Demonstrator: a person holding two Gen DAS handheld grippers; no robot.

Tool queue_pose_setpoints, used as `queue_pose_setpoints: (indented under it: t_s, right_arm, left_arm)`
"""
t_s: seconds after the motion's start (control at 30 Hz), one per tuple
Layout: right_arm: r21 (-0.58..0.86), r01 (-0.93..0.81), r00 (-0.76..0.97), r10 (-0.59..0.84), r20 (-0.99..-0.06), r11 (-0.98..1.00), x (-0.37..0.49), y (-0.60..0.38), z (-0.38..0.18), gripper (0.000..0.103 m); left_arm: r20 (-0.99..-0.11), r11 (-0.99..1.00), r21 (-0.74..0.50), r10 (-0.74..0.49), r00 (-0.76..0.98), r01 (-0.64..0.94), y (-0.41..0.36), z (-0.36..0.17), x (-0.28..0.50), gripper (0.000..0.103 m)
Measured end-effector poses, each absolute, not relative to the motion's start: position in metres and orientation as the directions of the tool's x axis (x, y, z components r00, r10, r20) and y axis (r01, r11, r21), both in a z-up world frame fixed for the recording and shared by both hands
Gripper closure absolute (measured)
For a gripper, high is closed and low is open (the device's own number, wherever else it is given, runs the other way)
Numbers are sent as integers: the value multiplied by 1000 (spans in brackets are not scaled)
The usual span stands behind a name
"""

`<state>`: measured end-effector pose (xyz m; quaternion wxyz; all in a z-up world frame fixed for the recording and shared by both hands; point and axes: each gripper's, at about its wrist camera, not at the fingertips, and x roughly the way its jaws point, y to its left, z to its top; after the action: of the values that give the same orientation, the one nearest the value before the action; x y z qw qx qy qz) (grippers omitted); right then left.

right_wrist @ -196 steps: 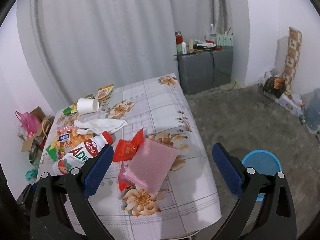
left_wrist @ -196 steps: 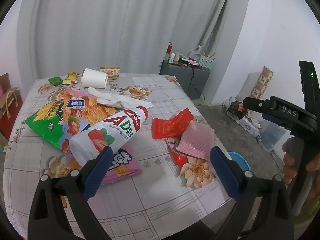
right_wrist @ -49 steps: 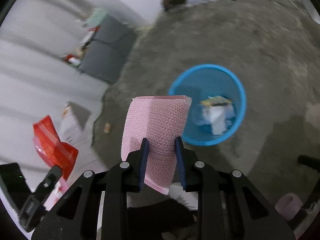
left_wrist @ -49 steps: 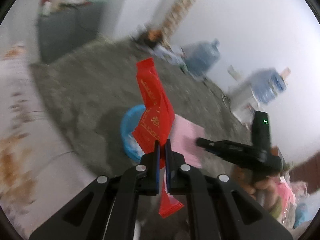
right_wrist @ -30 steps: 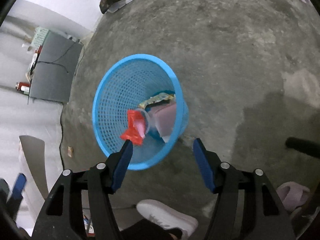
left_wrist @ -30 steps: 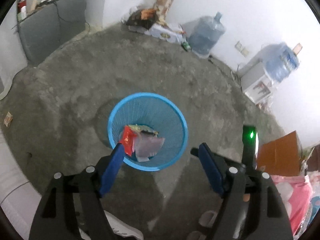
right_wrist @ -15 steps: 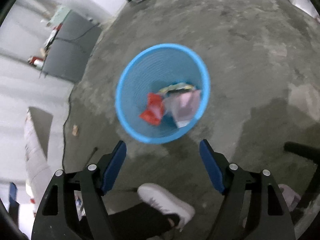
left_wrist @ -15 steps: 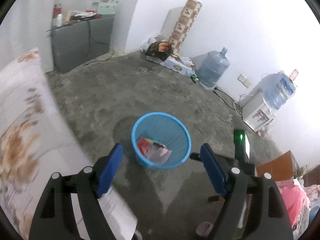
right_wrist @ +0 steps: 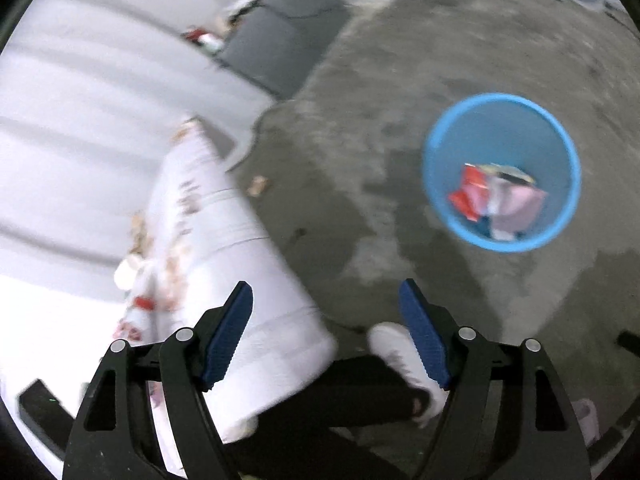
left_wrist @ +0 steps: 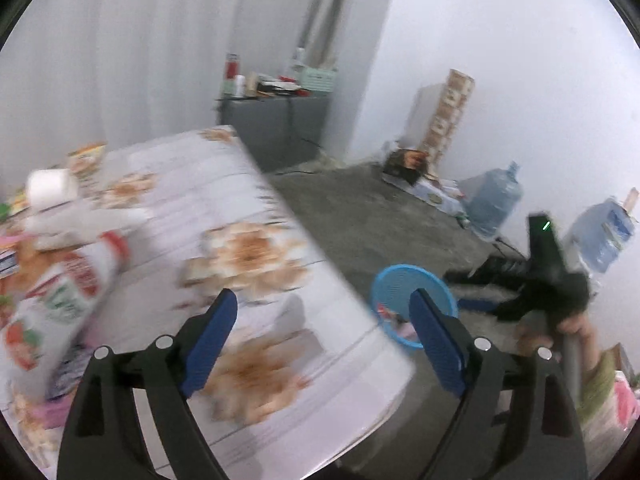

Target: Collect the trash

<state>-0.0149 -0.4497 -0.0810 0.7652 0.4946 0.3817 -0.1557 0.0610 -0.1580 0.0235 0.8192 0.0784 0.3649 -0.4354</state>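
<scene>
Blue bin [right_wrist: 440, 136] (floor), seemingly beyond hand-held gripper [right_wrist: 326, 332]

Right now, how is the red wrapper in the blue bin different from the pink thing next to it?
The red wrapper is bright red and crumpled at the left of the blue bin in the right wrist view; the pink cloth is pale pink and lies to its right. The pink cloth looks bigger than the red wrapper. Both lie inside the bin, touching.

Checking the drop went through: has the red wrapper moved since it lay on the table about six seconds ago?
Yes. The red wrapper has left the table and now lies inside the blue basket on the floor, beside the pink pad.
</scene>
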Motion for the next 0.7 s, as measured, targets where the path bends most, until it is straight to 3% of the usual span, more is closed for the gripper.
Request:
queue_pose_setpoints:
  t_s: [0.43,0.7]
  right_arm:
    - [690,316,580,443,-684,651,152,-299,-34,28]
    - [697,398,446,538,-715,596,250,-217,-68,24]
  left_arm:
    - [-645,788,-164,-541,540,594,-10,18,86,16]
    - [-664,854,-212,-483,571,475,54,6,103,16]
